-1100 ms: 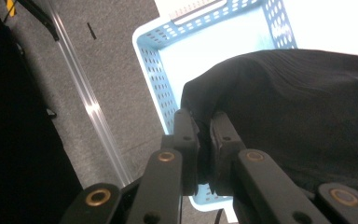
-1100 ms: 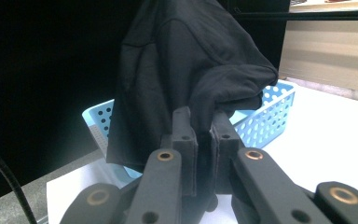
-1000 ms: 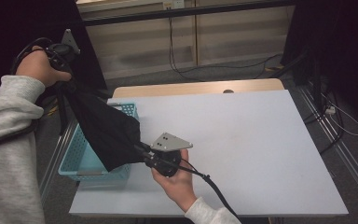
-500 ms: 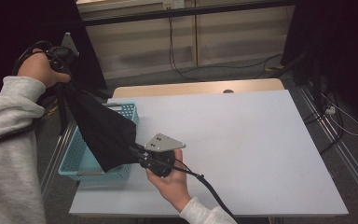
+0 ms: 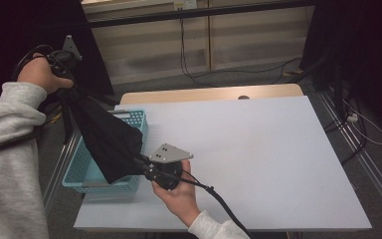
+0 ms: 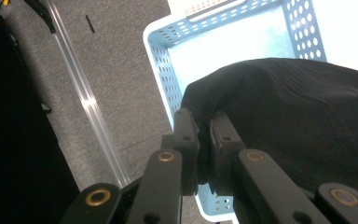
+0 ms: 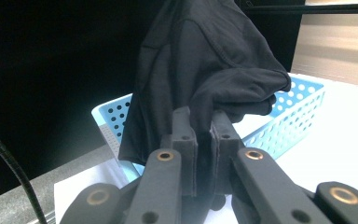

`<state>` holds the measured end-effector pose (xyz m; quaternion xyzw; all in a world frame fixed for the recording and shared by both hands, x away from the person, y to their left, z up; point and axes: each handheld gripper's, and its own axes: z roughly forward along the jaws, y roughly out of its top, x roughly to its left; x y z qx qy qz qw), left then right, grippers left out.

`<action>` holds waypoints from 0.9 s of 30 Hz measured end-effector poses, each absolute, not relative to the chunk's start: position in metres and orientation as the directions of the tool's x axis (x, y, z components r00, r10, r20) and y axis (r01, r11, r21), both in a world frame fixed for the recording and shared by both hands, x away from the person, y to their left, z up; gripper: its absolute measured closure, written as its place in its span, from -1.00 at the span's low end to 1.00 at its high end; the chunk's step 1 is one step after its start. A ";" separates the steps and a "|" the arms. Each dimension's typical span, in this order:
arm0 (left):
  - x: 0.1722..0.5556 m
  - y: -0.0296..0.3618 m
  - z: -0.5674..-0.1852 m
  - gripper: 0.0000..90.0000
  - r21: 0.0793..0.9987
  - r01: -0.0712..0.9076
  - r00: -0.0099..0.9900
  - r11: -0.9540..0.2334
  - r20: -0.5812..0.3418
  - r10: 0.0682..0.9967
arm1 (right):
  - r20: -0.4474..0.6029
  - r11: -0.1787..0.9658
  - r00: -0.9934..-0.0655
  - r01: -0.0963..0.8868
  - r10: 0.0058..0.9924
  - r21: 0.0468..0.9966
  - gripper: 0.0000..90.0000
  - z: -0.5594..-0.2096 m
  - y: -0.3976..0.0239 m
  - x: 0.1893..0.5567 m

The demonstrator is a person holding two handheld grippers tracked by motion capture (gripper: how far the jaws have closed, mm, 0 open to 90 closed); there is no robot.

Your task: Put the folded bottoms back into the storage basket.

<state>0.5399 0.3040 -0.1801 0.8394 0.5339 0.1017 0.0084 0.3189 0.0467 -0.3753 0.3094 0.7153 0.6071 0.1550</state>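
Holding a black cloth [image 5: 107,139] stretched between two grippers, above the blue basket [image 5: 134,119] at the table's nine o'clock edge. Raising the left hand [image 5: 40,74] high toward eleven o'clock in the high view, grey sleeve [image 5: 10,149] running down to seven o'clock, left gripper [image 5: 64,59] pointing down toward five o'clock. Clamping the jaws of the left gripper [image 6: 204,122] tight on one end of the cloth [image 6: 298,116], with fabric pinched between the pads and draping away toward three o'clock in the left gripper view. Reaching the right hand [image 5: 179,191] in from six o'clock, low over the white table [image 5: 258,149], palm cupping the gripper body under its grey three-cornered plate [image 5: 170,153], cable [image 5: 219,199] trailing back toward five o'clock. Aiming the right gripper [image 5: 142,162] toward ten o'clock at the basket's near corner. Squeezing the jaws of the right gripper [image 7: 204,122] shut on the lower end of the cloth [image 7: 200,60], which is bunching upward toward twelve o'clock in the right gripper view. Hanging slantwise from eleven o'clock down to the middle of the high view, covering part of the basket [image 6: 168,60] opening. Showing a bare pale floor [image 6: 228,42] inside the basket in the left gripper view, perforated walls [image 7: 298,102] all round, cloth above it rather than resting within.
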 end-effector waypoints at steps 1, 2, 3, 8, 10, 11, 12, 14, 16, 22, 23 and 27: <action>0.540 0.305 -0.180 0.86 0.126 0.894 0.410 -0.431 0.164 0.897 | 0.155 0.071 -0.762 0.255 0.629 0.964 0.86 -0.375 0.048 0.319; 0.539 0.306 -0.180 0.86 0.126 0.894 0.408 -0.429 0.166 0.898 | 0.156 0.071 -0.763 0.255 0.628 0.964 0.86 -0.376 0.049 0.319; 0.539 0.307 -0.179 0.86 0.124 0.895 0.407 -0.429 0.166 0.898 | 0.154 0.071 -0.764 0.252 0.627 0.965 0.86 -0.375 0.050 0.319; 0.538 0.312 -0.178 0.86 0.138 0.897 0.395 -0.419 0.168 0.903 | 0.159 0.065 -0.771 0.251 0.617 0.966 0.85 -0.375 0.055 0.318; 0.538 0.314 -0.179 0.86 0.141 0.899 0.391 -0.415 0.168 0.905 | 0.167 0.057 -0.771 0.255 0.614 0.965 0.85 -0.375 0.056 0.319; 0.538 0.315 -0.179 0.86 0.141 0.899 0.392 -0.415 0.167 0.905 | 0.167 0.059 -0.770 0.256 0.616 0.965 0.85 -0.375 0.057 0.319; 0.539 0.316 -0.179 0.86 0.141 0.899 0.391 -0.413 0.161 0.906 | 0.165 0.058 -0.770 0.254 0.616 0.966 0.85 -0.376 0.058 0.319; 0.541 0.319 -0.179 0.86 0.150 0.898 0.390 -0.413 0.160 0.907 | 0.165 0.061 -0.771 0.255 0.615 0.965 0.85 -0.377 0.060 0.320; 0.544 0.321 -0.179 0.86 0.156 0.897 0.390 -0.413 0.158 0.907 | 0.157 0.064 -0.771 0.248 0.617 0.967 0.85 -0.378 0.062 0.321; 0.562 0.324 -0.198 0.75 0.277 0.868 0.382 -0.413 0.159 0.910 | 0.212 0.006 -0.732 0.282 0.647 0.959 0.61 -0.377 0.078 0.328; 0.563 0.325 -0.206 0.53 0.305 0.856 0.379 -0.417 0.176 0.908 | 0.186 0.023 -0.736 0.264 0.651 0.964 0.36 -0.376 0.083 0.326; 0.555 0.326 -0.226 -0.03 0.353 0.831 0.393 -0.429 0.172 0.903 | 0.117 0.086 -0.729 0.235 0.674 0.968 -0.04 -0.375 0.078 0.324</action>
